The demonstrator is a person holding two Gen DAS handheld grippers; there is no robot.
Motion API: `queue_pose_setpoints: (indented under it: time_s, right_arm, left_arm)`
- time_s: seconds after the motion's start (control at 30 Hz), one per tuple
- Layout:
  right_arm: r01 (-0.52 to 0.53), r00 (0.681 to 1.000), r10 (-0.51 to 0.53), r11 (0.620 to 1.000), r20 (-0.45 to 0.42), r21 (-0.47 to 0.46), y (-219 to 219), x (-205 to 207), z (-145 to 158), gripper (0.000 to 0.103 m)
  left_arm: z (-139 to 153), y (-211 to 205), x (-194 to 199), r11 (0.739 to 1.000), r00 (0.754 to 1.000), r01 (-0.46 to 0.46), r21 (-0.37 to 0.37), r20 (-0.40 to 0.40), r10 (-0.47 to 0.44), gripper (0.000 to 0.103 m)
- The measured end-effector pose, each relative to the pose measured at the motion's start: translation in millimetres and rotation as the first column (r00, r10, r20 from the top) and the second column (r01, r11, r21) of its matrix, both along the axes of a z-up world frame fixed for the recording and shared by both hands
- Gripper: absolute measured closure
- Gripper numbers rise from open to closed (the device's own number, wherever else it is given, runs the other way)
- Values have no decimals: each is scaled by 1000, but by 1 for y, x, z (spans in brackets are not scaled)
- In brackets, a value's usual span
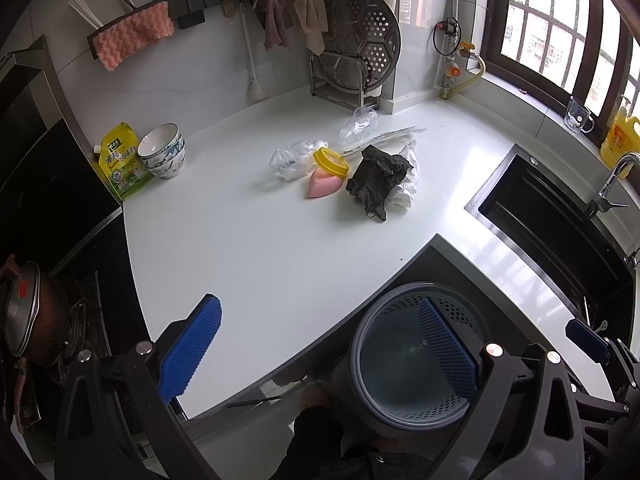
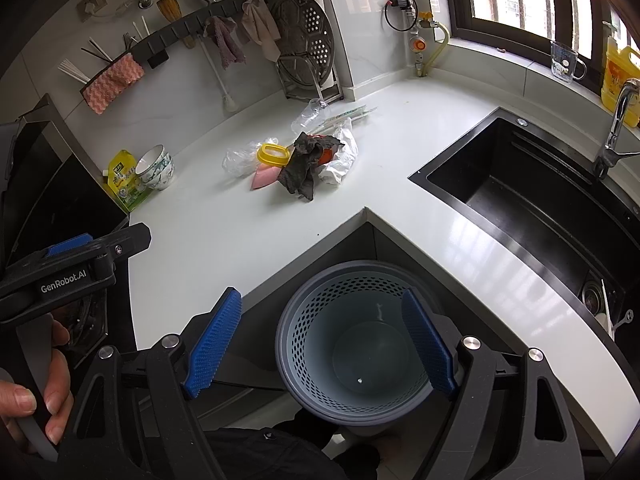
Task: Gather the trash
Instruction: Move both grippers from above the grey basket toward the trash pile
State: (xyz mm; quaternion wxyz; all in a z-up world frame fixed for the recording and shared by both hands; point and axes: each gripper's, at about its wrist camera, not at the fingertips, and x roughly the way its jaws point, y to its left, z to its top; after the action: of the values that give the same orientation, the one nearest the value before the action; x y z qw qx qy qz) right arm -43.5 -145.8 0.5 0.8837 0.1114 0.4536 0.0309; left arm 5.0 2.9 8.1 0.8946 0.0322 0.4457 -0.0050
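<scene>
Grey rag (image 1: 376, 176) — well beyond both hand-held grippers (image 1: 320, 356) (image 2: 320, 344) | jaws wide, empty

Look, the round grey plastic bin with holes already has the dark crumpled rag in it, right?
Not quite. The round grey plastic bin with holes is still empty. The dark crumpled rag lies on the white countertop, beside the yellow ring; the right wrist view shows it.

Heaped trash (image 1: 344, 168) on counter; empty perforated bin (image 2: 352, 344) below.
</scene>
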Motion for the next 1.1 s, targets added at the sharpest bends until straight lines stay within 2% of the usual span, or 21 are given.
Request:
queue_pose_setpoints:
  time_s: [0.23,0.53,0.8,1.1]
  right_arm:
    - [-1,1000,1,1000,-4,1,1,2,-2,24]
    - [17,1000,-17,1000,-9,12,3,25,-12,24]
    - [53,999,-54,998,6,30,12,66,-13,24]
    - [120,993,-120,992,-5,35,21,130,-23,24]
  left_arm:
    - [-7,6,2,1000,1000,0,-2,-13,0,6]
    - [-12,27,20,1000,999,-25,-10,-39,25,6]
    - [-10,61,70,999,998,-52,-5,-24,52,6]
    - [-25,82,145,1000,1000,17,-14,-14,-17,6]
